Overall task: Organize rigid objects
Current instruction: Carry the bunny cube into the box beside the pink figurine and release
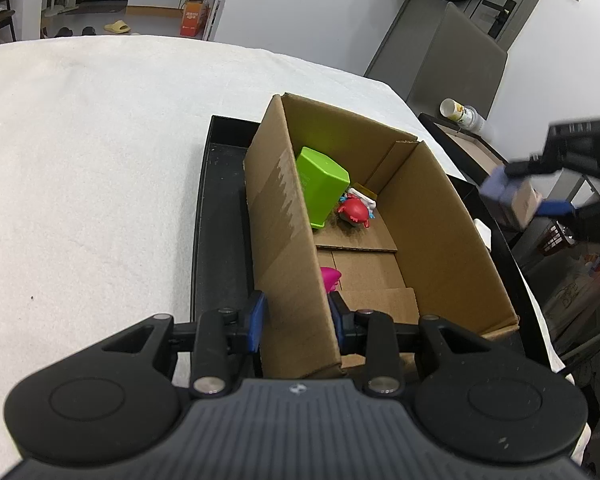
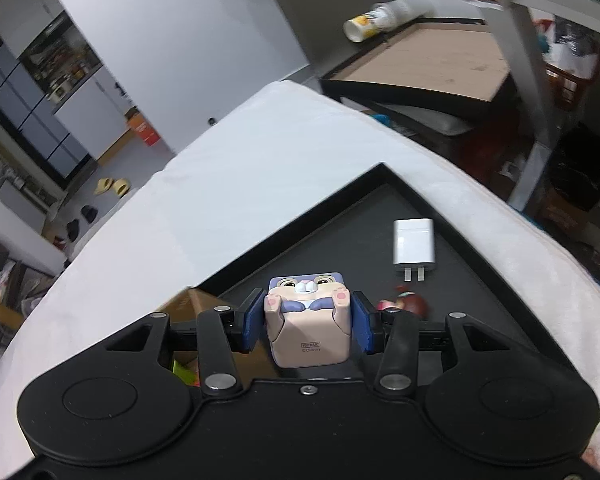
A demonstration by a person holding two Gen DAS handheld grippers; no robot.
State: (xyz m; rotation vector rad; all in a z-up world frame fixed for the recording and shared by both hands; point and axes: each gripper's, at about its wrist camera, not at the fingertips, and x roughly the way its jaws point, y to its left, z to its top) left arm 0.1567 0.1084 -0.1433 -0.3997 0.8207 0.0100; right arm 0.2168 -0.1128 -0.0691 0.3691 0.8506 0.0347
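Note:
My left gripper is shut on the near left wall of the cardboard box, which stands on a black tray. In the box lie a green cup, a red crab toy and a pink toy, partly hidden by the wall. My right gripper is shut on a cube-shaped bunny figure and holds it above the tray. It shows blurred at the right of the left wrist view, beside and above the box.
On the tray lie a white charger plug and a small brown-haired figurine, partly hidden behind my right finger. The tray rests on a white cloth. A low table with a paper cup stands beyond.

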